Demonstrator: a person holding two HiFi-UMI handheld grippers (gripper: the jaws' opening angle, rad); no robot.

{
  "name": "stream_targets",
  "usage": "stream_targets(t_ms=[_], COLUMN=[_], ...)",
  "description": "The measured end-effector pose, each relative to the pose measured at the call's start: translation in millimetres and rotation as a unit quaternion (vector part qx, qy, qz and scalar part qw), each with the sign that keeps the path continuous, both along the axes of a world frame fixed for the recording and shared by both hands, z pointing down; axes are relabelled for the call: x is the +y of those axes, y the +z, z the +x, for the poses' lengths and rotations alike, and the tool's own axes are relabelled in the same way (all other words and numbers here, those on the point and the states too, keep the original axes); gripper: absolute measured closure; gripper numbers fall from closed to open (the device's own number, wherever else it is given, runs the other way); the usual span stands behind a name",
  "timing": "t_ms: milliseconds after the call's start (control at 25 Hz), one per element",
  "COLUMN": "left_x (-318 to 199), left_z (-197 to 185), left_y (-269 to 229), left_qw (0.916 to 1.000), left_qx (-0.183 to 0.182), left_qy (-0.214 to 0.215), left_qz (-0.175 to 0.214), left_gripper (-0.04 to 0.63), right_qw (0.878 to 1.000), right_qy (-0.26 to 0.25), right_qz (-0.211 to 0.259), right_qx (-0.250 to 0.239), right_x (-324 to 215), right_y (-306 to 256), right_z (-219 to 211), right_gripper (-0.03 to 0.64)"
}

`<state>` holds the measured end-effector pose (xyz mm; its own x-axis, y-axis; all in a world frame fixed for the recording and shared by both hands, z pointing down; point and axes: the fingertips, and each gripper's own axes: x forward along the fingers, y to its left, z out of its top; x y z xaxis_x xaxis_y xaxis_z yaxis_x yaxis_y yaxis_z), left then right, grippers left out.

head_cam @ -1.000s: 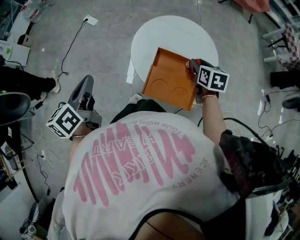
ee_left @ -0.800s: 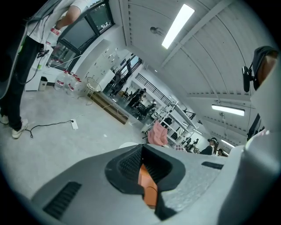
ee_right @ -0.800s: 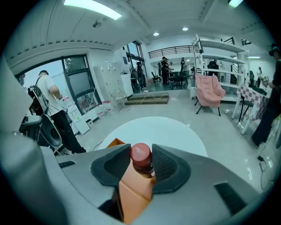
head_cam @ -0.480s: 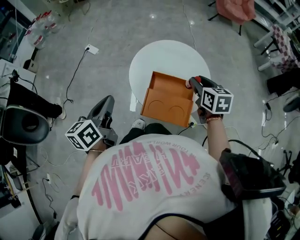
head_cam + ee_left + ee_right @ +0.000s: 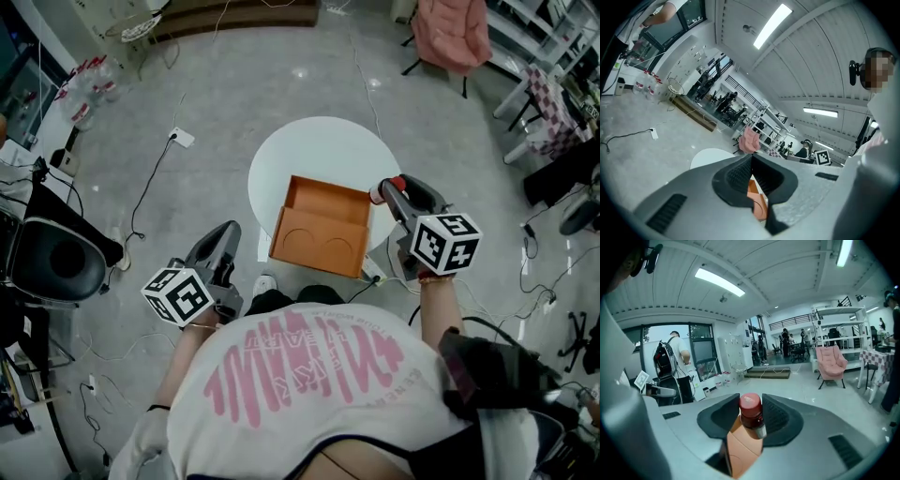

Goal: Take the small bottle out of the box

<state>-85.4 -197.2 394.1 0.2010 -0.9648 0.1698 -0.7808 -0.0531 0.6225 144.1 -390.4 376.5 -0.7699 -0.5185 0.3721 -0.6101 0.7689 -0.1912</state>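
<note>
Small bottle [image 5: 751, 417] with a red cap sits clamped between the two pads of the right gripper [image 5: 751, 414], cap upward, its brownish body running down between the jaws. In the head view the right gripper [image 5: 392, 195] holds the bottle [image 5: 385, 191] outside the orange box [image 5: 319, 228], just beside the box's far right corner and over the edge of the round white table [image 5: 319, 150]. The box lies open on the near half of the table, two circular hollows showing in its floor.

The left gripper [image 5: 223, 246] hangs low to the left of the table, well apart from the box, its jaws closed together on nothing; in its own view the left gripper [image 5: 751, 174] shows only a sliver of the box behind the pads.

Around the table, cables [image 5: 150, 187] trail over the grey floor to a white power strip [image 5: 182, 139]. A pink chair [image 5: 455, 37] stands beyond the table and a black chair [image 5: 47, 258] to the left.
</note>
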Motion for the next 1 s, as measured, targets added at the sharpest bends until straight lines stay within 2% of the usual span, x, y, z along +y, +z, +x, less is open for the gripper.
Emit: stream_targets(t_ms=[160,280,480,720,880,1000], left_x=[-15,-24,-35,1,-13,-12], left_z=[8,26,57,29,49,53], left_y=[-15,-28,-41,-38,-41,-47], left_qw=[0.9992,0.9974,0.9911,0.9865,0.9842,0.9824], left_qx=[0.004,0.007,-0.003,0.009,0.011,0.009], left_qy=[0.034,0.061,0.121,0.151,0.167,0.177], left_qz=[0.022,0.037,0.056,0.063,0.058,0.059], left_gripper=[0.588,0.588,0.588,0.588,0.588,0.588], right_qw=[0.999,0.999,0.997,0.994,0.991,0.991], right_qy=[0.010,0.009,0.025,0.058,0.073,0.081], right_qz=[0.024,0.032,0.050,0.057,0.049,0.049], right_qx=[-0.031,-0.037,-0.051,-0.072,-0.097,-0.095], right_x=[11,24,42,99,92,97], right_y=[-25,-35,-51,-61,-66,-67], right_z=[10,19,32,1,20,26], right_gripper=[0.469,0.469,0.471,0.476,0.482,0.483])
